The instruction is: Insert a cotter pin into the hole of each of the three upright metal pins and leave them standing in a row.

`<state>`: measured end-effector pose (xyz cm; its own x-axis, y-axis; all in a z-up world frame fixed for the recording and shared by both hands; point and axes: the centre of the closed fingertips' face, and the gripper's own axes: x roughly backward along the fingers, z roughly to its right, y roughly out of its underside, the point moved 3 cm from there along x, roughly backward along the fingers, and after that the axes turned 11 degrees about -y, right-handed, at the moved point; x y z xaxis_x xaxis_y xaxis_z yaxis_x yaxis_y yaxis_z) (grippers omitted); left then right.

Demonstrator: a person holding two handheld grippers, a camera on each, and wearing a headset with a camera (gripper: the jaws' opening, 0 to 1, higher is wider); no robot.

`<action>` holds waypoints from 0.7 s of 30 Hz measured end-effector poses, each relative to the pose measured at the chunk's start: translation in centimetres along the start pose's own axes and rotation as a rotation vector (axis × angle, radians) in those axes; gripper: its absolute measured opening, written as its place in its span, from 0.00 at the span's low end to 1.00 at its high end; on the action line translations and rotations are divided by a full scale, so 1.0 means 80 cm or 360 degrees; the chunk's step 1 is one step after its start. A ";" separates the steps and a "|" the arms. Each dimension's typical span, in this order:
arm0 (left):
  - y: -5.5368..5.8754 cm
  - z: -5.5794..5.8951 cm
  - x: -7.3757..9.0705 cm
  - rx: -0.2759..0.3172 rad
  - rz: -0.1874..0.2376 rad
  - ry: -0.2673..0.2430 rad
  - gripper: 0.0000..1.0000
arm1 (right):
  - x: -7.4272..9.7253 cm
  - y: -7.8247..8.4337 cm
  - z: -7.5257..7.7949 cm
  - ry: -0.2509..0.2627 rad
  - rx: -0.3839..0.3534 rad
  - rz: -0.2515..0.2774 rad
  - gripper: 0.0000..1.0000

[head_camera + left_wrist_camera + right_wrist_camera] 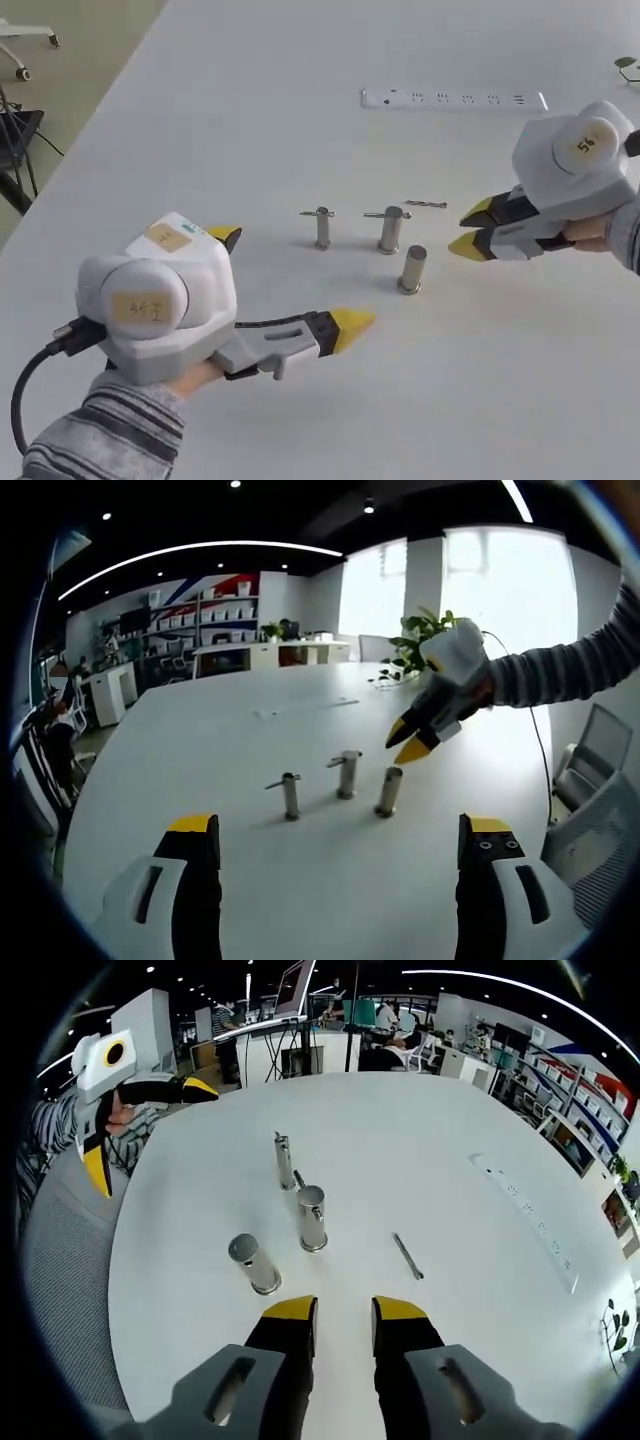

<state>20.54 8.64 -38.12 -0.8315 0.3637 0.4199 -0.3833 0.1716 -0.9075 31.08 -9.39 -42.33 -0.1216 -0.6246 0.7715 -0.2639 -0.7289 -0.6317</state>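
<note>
Ahead of the right gripper (343, 1310) jaws, narrowly parted and empty, we note a loose cotter pin (407, 1256) flat on the bench (480, 1110), lined up for pickup. The bare metal pin (253, 1262) stands ahead-left of them. The middle pin (390, 228) and far pin (322, 227) carry cotters. The left gripper (338, 825) jaws are spread wide and empty, probably ready to steady the bare pin.

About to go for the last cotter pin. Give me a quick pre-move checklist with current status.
1. Loose cotter pin lying free on the table: ok.
2. Right gripper open and empty: ok.
3. Left gripper open and empty: ok.
4. Bare pin upright: ok.
5. Which way the Bare pin's hole faces: cannot tell.
6. Row: not ok. The Bare pin stands off the line of the first fitted pin and second fitted pin.
</note>
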 end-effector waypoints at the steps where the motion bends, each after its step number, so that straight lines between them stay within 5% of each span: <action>1: 0.000 -0.001 -0.001 0.0001 -0.0002 -0.0003 0.98 | 0.000 -0.001 0.004 0.0003 0.0001 -0.0001 0.17; 13: 0.003 -0.006 -0.004 0.0010 -0.0003 -0.0026 0.97 | -0.019 -0.010 0.047 0.0000 -0.0058 -0.0021 0.17; 21: 0.007 -0.005 -0.008 0.0011 -0.0014 -0.0011 0.96 | -0.035 -0.009 0.085 -0.0014 -0.0007 -0.0120 0.14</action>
<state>20.99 8.91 -38.88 -0.8309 0.3560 0.4277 -0.3931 0.1684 -0.9039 38.09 -9.01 -44.59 -0.0930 -0.5704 0.8161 -0.2761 -0.7727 -0.5715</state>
